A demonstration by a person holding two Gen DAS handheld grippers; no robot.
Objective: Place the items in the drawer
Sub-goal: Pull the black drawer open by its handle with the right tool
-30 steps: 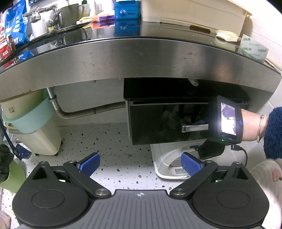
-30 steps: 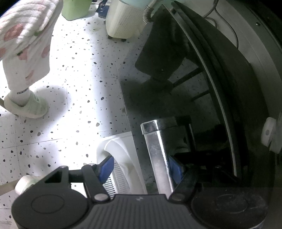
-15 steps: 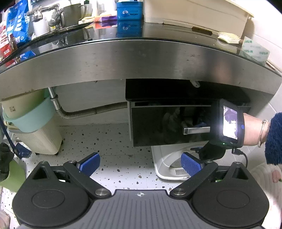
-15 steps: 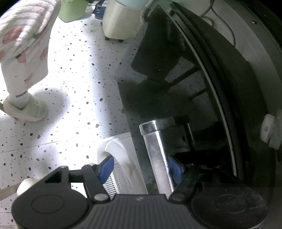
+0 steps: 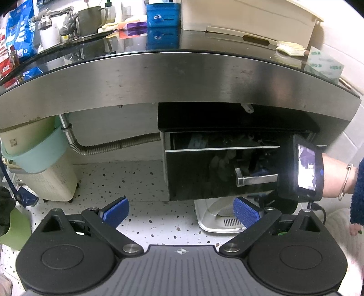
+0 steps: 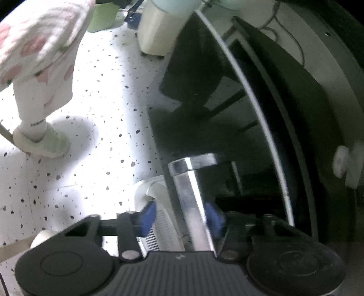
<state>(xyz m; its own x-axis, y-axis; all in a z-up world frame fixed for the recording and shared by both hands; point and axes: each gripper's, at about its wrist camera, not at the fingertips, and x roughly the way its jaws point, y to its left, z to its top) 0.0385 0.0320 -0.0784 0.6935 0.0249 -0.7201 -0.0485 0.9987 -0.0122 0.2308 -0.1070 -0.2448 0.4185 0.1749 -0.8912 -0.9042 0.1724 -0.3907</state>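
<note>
The black drawer [image 5: 218, 175] is sitting under the steel-fronted counter [image 5: 177, 77], pulled partly out, with a dark gap showing above its front panel. Its metal bar handle [image 5: 257, 179] is running across the right part of the panel; in the right wrist view the same handle [image 6: 193, 205] is passing between the two blue pads. The right gripper [image 6: 182, 216] is closing around this handle: the right-hand pad is lying against the bar, while the left-hand pad is standing just clear of it, with a sliver of white showing between. The frame there is blurred, so firm contact cannot be confirmed. From the left wrist view, the right gripper's body, with its lit screen [image 5: 307, 170], is covering the handle's right end, and a forearm with a bangle [image 5: 345, 182] is reaching in from the right edge.

The left gripper [image 5: 180, 211] is hovering over the speckled floor [image 5: 136, 182], pads wide apart and empty. A white plastic appliance [image 5: 218, 220] is standing on the floor below the drawer. A corrugated drain hose [image 5: 113, 145] is running leftward toward a cream basket [image 5: 47, 182]. A blue box [image 5: 162, 17] is resting on the countertop. A slippered foot [image 6: 43, 143] is standing on the floor at left.
</note>
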